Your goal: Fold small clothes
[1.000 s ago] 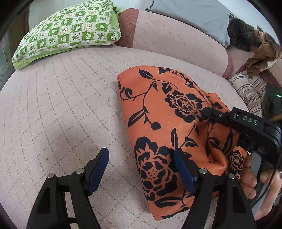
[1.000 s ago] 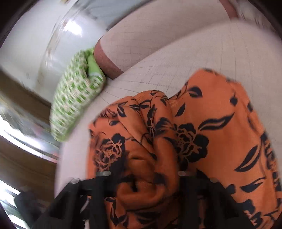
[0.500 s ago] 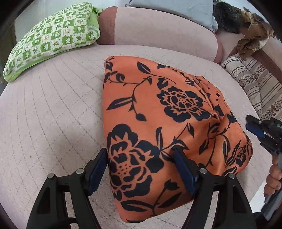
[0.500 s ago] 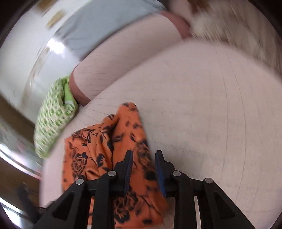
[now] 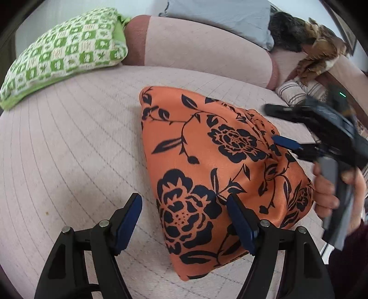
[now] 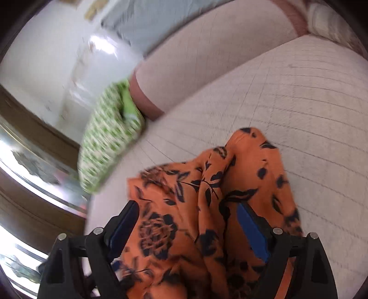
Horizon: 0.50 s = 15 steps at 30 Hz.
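An orange garment with a black flower print lies folded into a rough wedge on the pink quilted cushion. My left gripper is open above the garment's near left edge, and its pads press on nothing. My right gripper, held by a person's hand, reaches over the garment's right side. In the right wrist view my right gripper straddles a bunched ridge of the garment. Its jaws are opening, and the cloth between them is not pinched.
A green and white checked pillow lies at the back left, against a pink bolster. A grey pillow and a brown furry heap sit behind. Striped fabric lies at the right.
The right gripper held bunched cloth, pulled back off the garment with its jaws narrow, then came back over the ridge with jaws wide. The left gripper stayed open near the garment's near edge.
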Available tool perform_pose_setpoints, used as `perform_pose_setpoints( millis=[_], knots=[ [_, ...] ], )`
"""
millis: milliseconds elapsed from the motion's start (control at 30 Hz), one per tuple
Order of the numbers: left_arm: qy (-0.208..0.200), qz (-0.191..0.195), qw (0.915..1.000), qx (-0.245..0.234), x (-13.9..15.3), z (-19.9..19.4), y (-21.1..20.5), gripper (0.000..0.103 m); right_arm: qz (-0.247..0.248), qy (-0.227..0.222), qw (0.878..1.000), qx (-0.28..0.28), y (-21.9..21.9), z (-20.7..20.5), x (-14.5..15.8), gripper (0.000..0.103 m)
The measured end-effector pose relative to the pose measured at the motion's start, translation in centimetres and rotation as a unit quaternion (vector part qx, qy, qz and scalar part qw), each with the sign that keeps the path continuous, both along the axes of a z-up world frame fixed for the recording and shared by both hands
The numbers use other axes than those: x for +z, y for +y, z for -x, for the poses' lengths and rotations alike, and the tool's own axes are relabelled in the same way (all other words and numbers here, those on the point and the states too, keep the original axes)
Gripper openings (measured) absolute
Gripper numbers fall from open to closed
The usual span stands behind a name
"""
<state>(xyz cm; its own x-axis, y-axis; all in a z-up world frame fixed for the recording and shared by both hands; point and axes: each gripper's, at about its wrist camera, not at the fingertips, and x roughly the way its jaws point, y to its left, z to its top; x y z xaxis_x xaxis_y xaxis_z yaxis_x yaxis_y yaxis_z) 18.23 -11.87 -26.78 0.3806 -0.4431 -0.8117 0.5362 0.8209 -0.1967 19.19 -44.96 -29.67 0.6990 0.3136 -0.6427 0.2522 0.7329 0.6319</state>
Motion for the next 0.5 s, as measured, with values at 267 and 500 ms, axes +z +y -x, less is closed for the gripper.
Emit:
perform_pose_setpoints(
  millis=[267, 500],
  knots=[
    [0.017, 0.002, 0.9997, 0.018, -0.8, -1.8, 1.1, 0.076, 0.126, 0.05, 0.99, 0.051, 5.1, -4.2, -0.7, 0.02],
    [0.014, 0.04, 0.999, 0.014, 0.1, -1.3, 0.9, 0.077, 0.177, -0.071, 0.982, 0.001, 4.6, 0.9, 6.2, 0.017]
  ],
)
